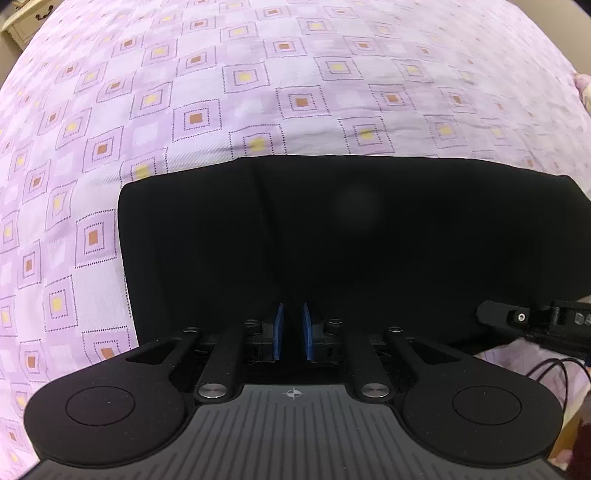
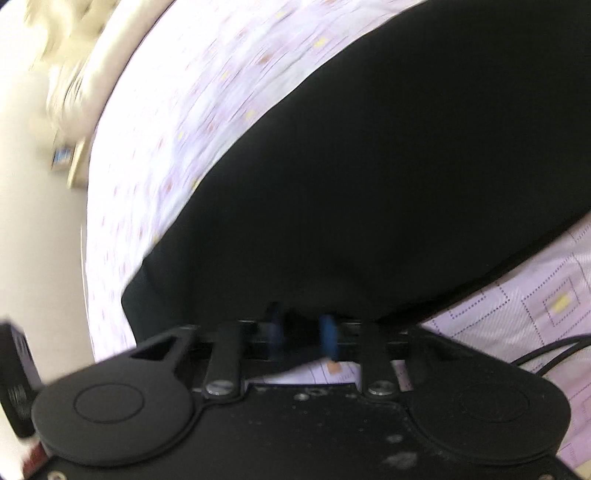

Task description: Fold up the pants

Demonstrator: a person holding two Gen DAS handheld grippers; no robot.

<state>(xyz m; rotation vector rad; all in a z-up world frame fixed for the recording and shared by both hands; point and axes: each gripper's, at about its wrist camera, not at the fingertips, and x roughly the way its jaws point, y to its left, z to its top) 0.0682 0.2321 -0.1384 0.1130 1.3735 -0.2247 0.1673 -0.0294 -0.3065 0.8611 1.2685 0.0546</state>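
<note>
Black pants [image 1: 351, 236] lie folded flat on a lilac bedspread [image 1: 258, 92] with a pattern of squares. My left gripper [image 1: 291, 325] sits at the near edge of the pants, its blue pads [image 1: 279, 330] close together with dark cloth between them. My right gripper [image 2: 301, 332] is at the near corner of the same pants [image 2: 369, 166]; its view is blurred, and its blue pads [image 2: 327, 336] stand a small way apart at the cloth's edge. The right gripper's body also shows at the right edge of the left wrist view [image 1: 535, 321].
The bedspread [image 2: 535, 306] stretches around the pants on all sides. A cream wooden dresser [image 1: 26, 18] stands past the bed's far left corner. A pale padded headboard [image 2: 99, 62] and wall lie left of the bed. A black cable [image 2: 554, 350] runs over the bedspread.
</note>
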